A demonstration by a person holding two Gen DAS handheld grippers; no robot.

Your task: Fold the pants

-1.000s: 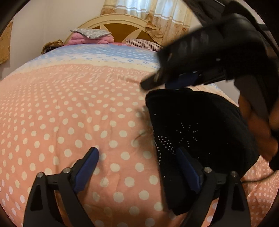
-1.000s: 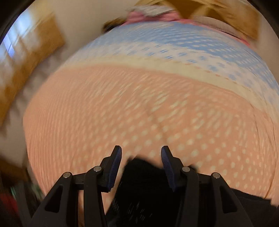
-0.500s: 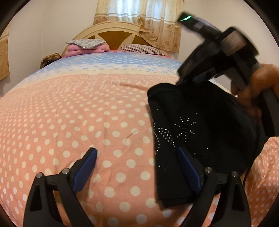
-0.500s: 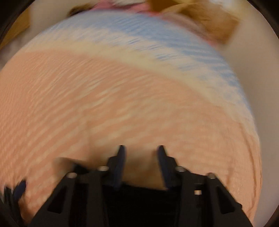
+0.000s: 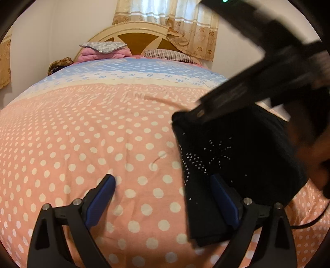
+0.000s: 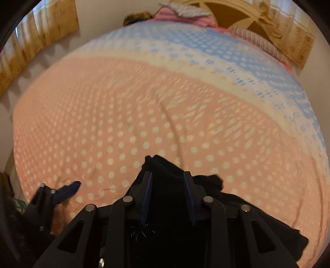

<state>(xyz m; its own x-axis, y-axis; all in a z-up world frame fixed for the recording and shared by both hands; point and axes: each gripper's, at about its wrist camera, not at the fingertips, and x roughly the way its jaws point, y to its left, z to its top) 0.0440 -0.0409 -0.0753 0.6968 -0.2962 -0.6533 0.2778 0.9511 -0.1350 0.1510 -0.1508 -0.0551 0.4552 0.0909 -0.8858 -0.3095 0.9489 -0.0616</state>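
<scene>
Black pants [image 5: 237,156] with small silver studs lie folded into a compact block on the pink polka-dot bedspread [image 5: 103,134]. My left gripper [image 5: 163,189] is open and empty, low over the bed; its right finger [image 5: 224,198] rests on the pants' left edge. My right gripper [image 6: 168,191] is open above the pants [image 6: 165,206], jaws straddling black fabric at their far end. In the left wrist view the right gripper's body [image 5: 257,82] hangs over the pants' far corner. The left gripper's finger [image 6: 66,190] shows in the right wrist view.
The bedspread turns blue [image 5: 134,70] toward the headboard [image 5: 134,35]. Folded pink bedding and pillows [image 5: 103,51] lie at the head. Curtains [image 5: 185,18] hang behind. A wall and curtain [image 6: 37,41] stand left of the bed.
The right gripper swung back down over the pants' far end, fabric now between its open jaws. The left gripper barely moved and stayed open. The pants lie in the same place.
</scene>
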